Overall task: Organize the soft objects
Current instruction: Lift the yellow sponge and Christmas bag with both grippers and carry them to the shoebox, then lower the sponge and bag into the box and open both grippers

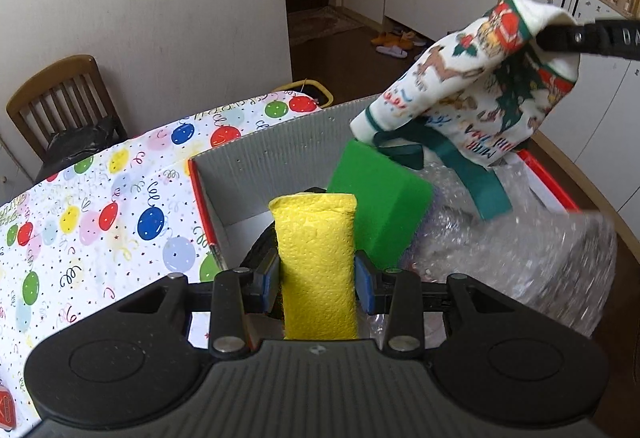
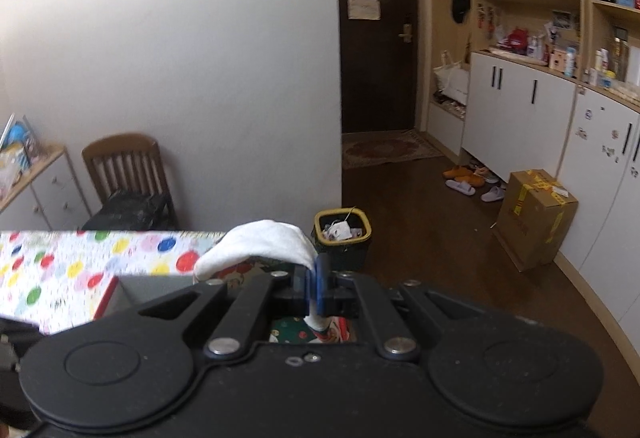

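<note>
My left gripper [image 1: 316, 274] is shut on a yellow sponge [image 1: 316, 238], which stands upright between the blue pads over a grey box [image 1: 260, 153] with red edges. A green foam block [image 1: 380, 205] leans inside the box beside crumpled bubble wrap [image 1: 520, 250]. At the upper right my right gripper [image 1: 560, 37] holds a Christmas-print cloth [image 1: 472, 89] with green ties above the box. In the right wrist view the right gripper [image 2: 316, 286] is shut on that cloth [image 2: 260, 238], whose white fold drapes over the fingers.
The box sits on a table covered by a balloon-print cloth [image 1: 100, 205]. A wooden chair [image 2: 128, 169] stands by the wall beyond it. On the floor are a yellow-rimmed bin [image 2: 342, 234], a cardboard box [image 2: 536, 213] and slippers [image 2: 472, 181] near white cabinets.
</note>
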Tool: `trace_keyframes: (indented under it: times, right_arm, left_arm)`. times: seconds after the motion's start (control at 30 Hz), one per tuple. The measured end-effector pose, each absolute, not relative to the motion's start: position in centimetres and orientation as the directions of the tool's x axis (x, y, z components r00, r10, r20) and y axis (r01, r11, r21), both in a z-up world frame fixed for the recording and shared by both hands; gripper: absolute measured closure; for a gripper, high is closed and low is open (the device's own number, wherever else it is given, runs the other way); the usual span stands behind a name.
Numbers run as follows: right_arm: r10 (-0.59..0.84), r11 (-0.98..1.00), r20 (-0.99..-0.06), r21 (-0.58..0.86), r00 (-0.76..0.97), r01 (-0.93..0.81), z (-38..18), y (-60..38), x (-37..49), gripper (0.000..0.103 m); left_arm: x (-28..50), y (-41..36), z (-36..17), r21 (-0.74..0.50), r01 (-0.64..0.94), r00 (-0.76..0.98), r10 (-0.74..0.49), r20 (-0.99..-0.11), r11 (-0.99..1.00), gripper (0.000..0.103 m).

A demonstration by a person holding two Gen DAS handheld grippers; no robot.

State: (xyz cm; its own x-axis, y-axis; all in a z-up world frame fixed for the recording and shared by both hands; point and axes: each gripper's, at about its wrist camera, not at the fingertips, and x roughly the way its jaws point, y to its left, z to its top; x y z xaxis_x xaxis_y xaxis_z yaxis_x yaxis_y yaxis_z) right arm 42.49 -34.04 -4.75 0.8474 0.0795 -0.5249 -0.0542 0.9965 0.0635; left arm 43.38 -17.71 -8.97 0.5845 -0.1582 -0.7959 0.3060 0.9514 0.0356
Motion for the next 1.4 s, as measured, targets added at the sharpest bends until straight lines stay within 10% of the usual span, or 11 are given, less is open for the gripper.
trace_keyframes:
  times: [0.77, 1.4]
  right_arm:
    - [0.206, 0.976, -0.662, 0.089, 0.721, -0.198, -9.3, -32.0, 40.5, 0.099]
    - [0.234, 0.971, -0.684, 0.132, 0.691, -0.198, -9.1, -32.4, 37.8, 0.061]
  left_arm:
    - [44.5, -19.3, -12.2, 0.043, 0.306, 0.523, -0.13, -0.842, 0.951, 0.065]
    - [41.4, -17.1, -10.1, 0.02, 0.259, 0.604, -0.146, -0.784, 0.966, 0.053]
